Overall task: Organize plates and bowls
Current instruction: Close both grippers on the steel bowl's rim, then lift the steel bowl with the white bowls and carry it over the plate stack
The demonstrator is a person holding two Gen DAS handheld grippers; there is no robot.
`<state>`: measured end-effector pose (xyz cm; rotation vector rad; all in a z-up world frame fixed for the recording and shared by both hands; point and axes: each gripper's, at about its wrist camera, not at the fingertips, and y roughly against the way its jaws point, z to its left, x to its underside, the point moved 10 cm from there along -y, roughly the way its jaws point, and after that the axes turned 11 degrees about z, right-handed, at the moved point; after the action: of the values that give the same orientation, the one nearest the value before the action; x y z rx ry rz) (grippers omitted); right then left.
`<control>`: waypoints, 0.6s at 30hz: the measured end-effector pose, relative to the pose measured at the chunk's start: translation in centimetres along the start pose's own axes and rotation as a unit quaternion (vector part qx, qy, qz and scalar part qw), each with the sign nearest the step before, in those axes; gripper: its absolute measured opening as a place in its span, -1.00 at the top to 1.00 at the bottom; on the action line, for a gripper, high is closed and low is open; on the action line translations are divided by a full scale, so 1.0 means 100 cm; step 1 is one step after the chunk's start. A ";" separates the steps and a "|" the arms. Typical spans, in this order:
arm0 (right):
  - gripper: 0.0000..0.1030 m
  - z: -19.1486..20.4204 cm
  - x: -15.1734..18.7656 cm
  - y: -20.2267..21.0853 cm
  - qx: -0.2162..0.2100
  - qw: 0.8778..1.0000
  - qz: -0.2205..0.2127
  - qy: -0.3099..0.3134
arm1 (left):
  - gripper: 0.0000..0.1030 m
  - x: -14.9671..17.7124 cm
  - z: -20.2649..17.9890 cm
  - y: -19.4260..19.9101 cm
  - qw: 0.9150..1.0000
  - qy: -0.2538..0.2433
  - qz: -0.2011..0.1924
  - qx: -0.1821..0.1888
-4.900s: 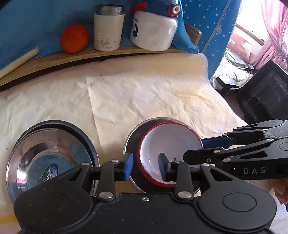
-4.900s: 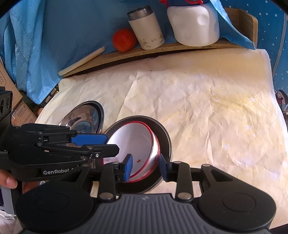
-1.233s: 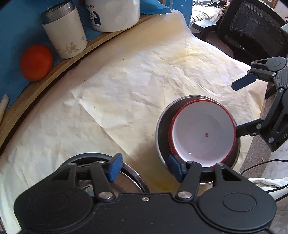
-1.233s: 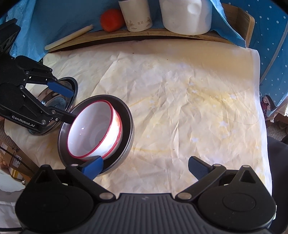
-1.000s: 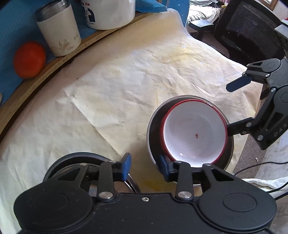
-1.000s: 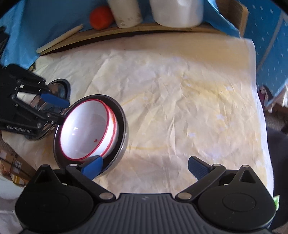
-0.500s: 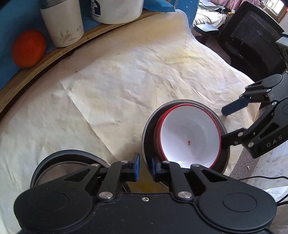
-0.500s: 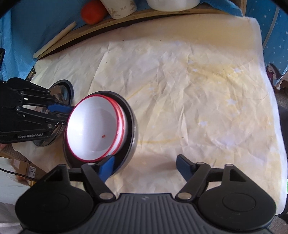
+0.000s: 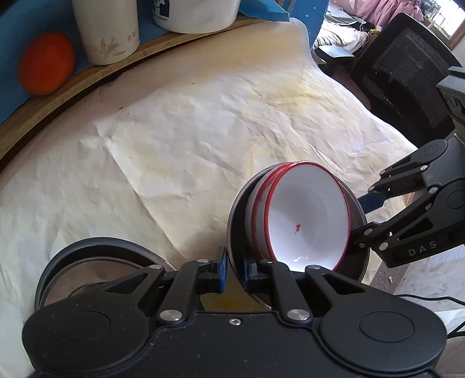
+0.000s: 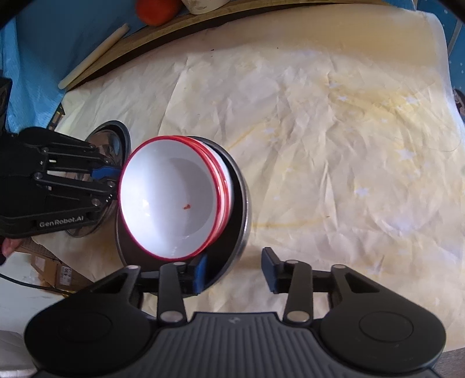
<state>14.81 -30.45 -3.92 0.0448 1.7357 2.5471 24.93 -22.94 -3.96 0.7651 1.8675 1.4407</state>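
The left gripper (image 9: 233,270) is clamped tight on the near-left rim of the pan (image 9: 237,232), blue pads pinching the thin metal edge from both sides. The pan is a dark-lined metal one sitting near the front edge of the table, on the crumpled paper (image 9: 189,130). It looks tipped up a bit on the left gripper's side, though I can't say for sure it's off the paper.

Inside the pan are the bowls (image 9: 305,221), white with red rims, at least two nested together and leaning toward the right. There's a tiny red speck on the bottom of the top one.

The right gripper (image 10: 234,269) has just been closing in, and the pan's near rim sits between its jaws. One pad is inside the pan by the bowls, the other is outside with a clear gap to the rim, so it's not gripping anything yet.

Left of the pan, just beside it, is a plate (image 9: 96,261) with a dark rim and a shiny steel dish inside it, partly hidden behind the left gripper.

Far side: a wooden ledge with an orange (image 9: 46,67), a white cup (image 9: 106,29) and a big white jug (image 9: 197,14) against blue cloth. A pale stick (image 10: 93,56) lies on the ledge's left end. An office chair (image 9: 407,75) is off to the right.
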 end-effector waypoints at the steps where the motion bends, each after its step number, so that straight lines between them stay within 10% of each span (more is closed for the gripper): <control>1: 0.23 0.000 0.000 0.000 -0.001 1.000 -0.001 0.000 | 0.78 0.000 0.000 0.000 1.000 0.001 0.000 0.001; 18: 0.50 0.003 0.001 -0.002 -0.029 0.999 -0.013 -0.005 | 0.78 0.000 0.002 -0.001 1.000 0.018 -0.005 0.006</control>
<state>14.74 -30.11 -3.95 0.0336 1.6480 2.5723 25.06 -22.82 -4.12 0.7390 1.9059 1.4462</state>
